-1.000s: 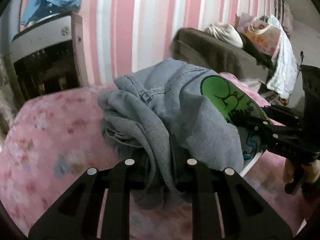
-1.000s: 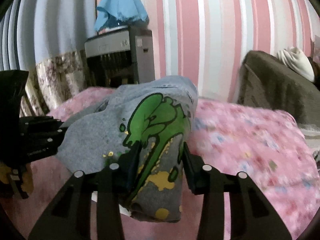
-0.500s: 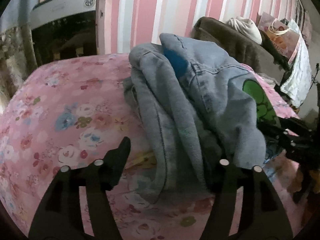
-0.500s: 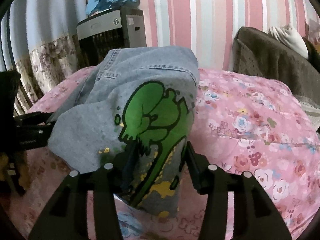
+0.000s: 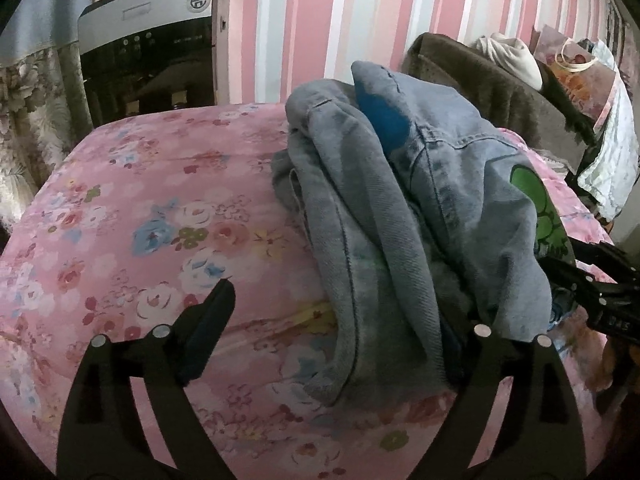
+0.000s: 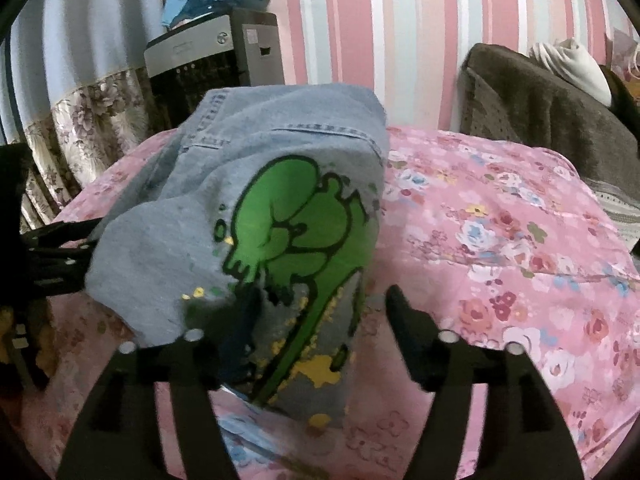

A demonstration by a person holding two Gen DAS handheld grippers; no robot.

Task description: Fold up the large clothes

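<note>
Denim, bundled into a thick grey-blue heap, is what I have in front of both cameras: the jacket now sits on the pink flowered bedspread, its green cartoon print facing my right camera. A second ago both tools were clamped on the cloth and carrying it lower; since then both jaws have just been opening. My left gripper stands wide, its finger at about 7 o'clock bare over the bedspread, the other at about 5 o'clock hidden under a fold that drapes over it without being pinched. My right gripper is also spread: the finger at 5 o'clock is clear of the cloth, while the hem still lies against the one at 7 o'clock. I read this as the release after setting the folded bundle down, so the fold looks close to finished. The heap is lumpy rather than flat, and I judge it may slump as I draw the fingers out from under it
</note>
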